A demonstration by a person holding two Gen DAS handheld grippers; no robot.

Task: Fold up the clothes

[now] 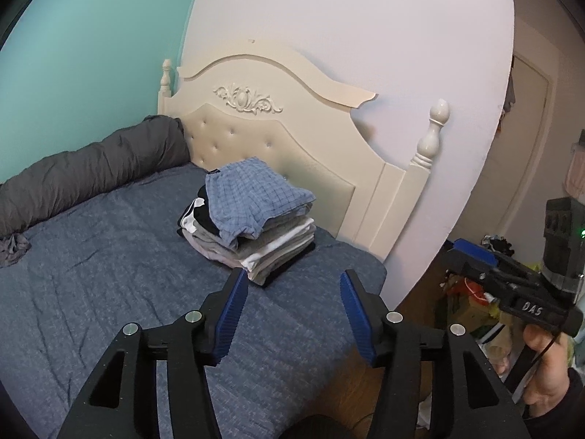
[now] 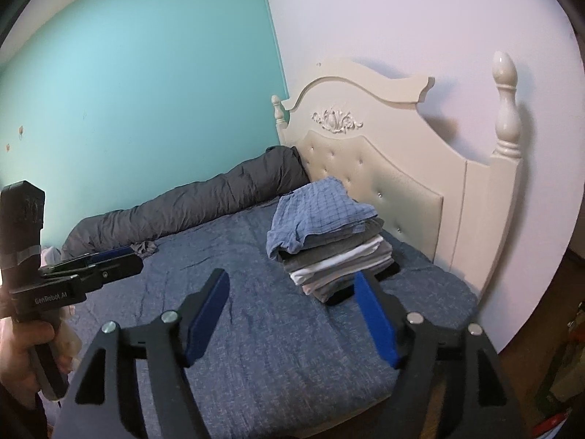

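A stack of folded clothes [image 1: 263,252] [image 2: 340,263] rests on the blue bed sheet [image 1: 128,292] [image 2: 274,347] near the headboard, topped by blue checked shorts [image 1: 252,197] [image 2: 318,212]. A small crumpled grey garment [image 1: 12,250] [image 2: 144,247] lies loose farther along the bed. My left gripper [image 1: 292,278] hovers just short of the stack, open with nothing between its blue pads. My right gripper [image 2: 290,278] is also open and empty, its right finger overlapping the stack's near corner in the picture. Each gripper shows in the other's view, held by a hand [image 1: 544,366] [image 2: 22,351].
A cream headboard [image 1: 292,139] [image 2: 402,168] with corner posts stands behind the stack. A rolled grey duvet [image 1: 91,172] [image 2: 182,212] lies along the teal wall. Cluttered items [image 1: 471,303] sit on the wooden floor right of the bed.
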